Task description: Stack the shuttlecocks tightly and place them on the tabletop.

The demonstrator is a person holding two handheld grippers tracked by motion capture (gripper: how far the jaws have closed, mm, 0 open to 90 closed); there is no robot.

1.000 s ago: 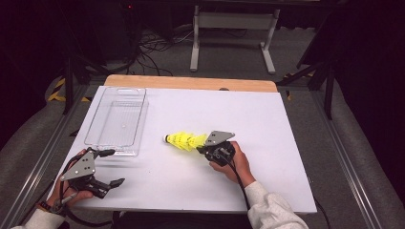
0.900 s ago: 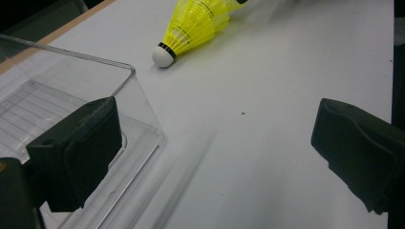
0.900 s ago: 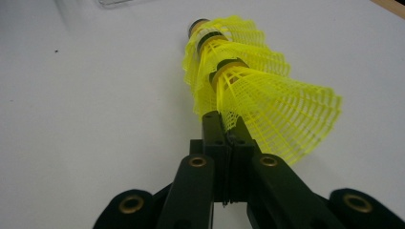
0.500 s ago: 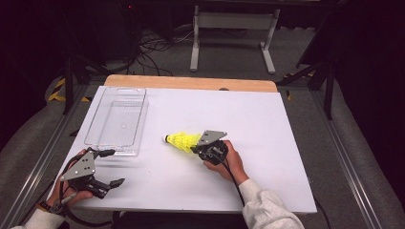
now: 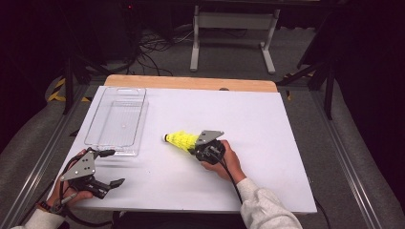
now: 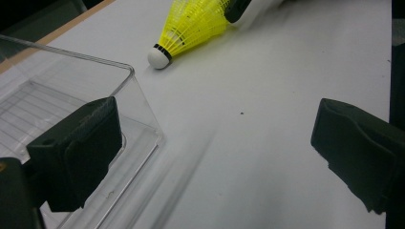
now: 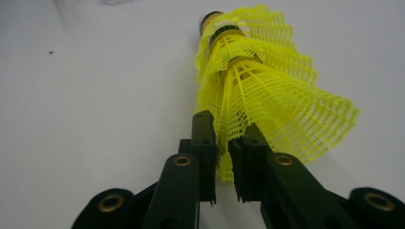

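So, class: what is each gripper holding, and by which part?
The right gripper pinches the stacked yellow shuttlecocks by the skirt's rim. The left gripper is open, holding nothing.

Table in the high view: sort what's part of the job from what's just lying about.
Part of the job:
- yellow shuttlecocks, nested, skirt pinched by the right gripper
- clear tray, probably their destination
- left gripper, open beside the tray

Just lying about:
- cables on the floor
- metal stand behind the table
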